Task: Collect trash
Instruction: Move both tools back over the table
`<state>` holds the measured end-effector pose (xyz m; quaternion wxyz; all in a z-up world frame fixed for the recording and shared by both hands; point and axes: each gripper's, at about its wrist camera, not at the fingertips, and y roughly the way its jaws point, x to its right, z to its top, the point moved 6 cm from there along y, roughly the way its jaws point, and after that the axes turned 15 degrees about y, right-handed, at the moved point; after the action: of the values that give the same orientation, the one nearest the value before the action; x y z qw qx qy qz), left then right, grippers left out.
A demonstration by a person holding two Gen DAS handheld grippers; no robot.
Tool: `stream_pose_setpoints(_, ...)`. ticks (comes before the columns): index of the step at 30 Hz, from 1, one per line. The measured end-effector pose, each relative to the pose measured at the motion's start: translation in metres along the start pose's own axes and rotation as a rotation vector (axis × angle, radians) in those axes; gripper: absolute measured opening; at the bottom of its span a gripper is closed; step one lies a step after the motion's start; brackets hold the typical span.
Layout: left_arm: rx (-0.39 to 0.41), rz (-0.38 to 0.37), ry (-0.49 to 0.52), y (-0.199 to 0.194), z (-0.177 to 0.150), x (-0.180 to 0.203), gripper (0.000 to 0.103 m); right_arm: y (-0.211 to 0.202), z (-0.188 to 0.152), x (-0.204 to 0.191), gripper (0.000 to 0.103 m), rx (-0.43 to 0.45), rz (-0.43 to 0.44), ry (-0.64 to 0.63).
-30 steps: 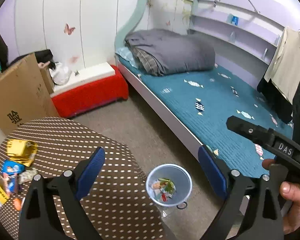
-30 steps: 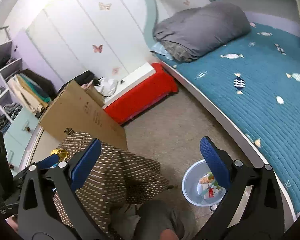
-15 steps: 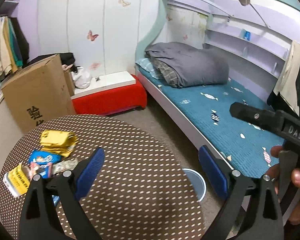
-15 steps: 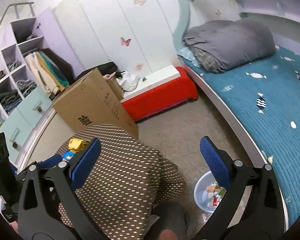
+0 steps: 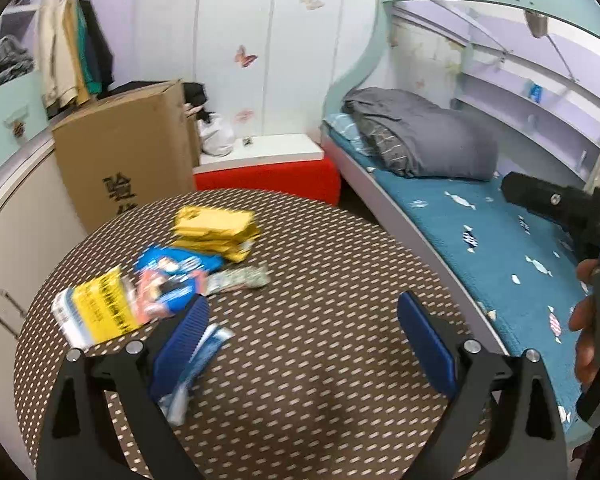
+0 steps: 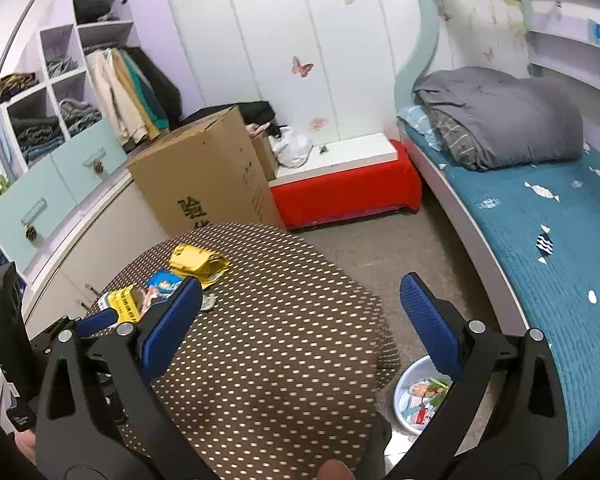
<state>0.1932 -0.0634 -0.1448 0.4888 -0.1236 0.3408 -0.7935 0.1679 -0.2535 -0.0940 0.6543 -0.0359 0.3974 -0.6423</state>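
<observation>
My left gripper and right gripper both hang empty, jaws spread wide. Trash sits left of centre on the round brown dotted tablecloth: crumpled yellow wrappers, a glossy blue snack packet, a flat yellow-white leaflet. Pale plastic bin lower right, on the floor. Risk: thin, slick film may slip from the pads, or the cloth may get pinched with it.
</observation>
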Motion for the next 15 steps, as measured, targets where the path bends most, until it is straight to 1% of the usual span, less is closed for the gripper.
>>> stream_pose_setpoints(5, -0.026, 0.036, -0.043, -0.002, -0.026, -0.034, 0.093, 0.012, -0.014, -0.028, 0.097, -0.037, 0.009, -0.05)
stream_pose_setpoints(9, -0.068, 0.053, -0.066, 0.005, -0.048, -0.056, 0.093, 0.024, -0.027, -0.045, 0.097, -0.075, 0.02, -0.085)
stream_pose_setpoints(15, -0.132, 0.048, -0.074, 0.024, -0.075, -0.07, 0.093, 0.04, -0.045, -0.058, 0.097, -0.128, 0.023, -0.108)
